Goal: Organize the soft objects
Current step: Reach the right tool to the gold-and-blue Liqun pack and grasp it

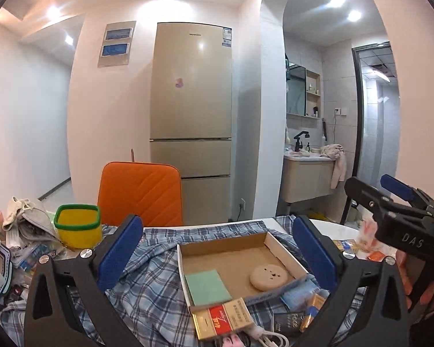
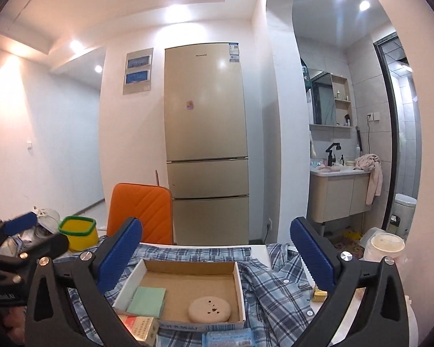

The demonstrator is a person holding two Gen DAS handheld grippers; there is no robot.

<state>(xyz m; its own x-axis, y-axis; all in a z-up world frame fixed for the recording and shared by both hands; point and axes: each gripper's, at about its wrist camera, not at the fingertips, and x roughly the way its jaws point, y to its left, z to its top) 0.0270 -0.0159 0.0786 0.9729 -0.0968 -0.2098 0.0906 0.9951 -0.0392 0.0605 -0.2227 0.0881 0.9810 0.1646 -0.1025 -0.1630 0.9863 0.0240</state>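
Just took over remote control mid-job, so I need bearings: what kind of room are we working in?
Most likely a small apartment's dining area: a tall fridge stands behind the cluttered table, an orange chair is pulled up to it, and an archway opens onto a bathroom sink.

A white table is carrying a rumpled plaid shirt, a yellow bin at its far left, and a heap of papers lying beside the bin.

A tall beige fridge stands behind an orange chair, a yellow green-rimmed tub near the chair.
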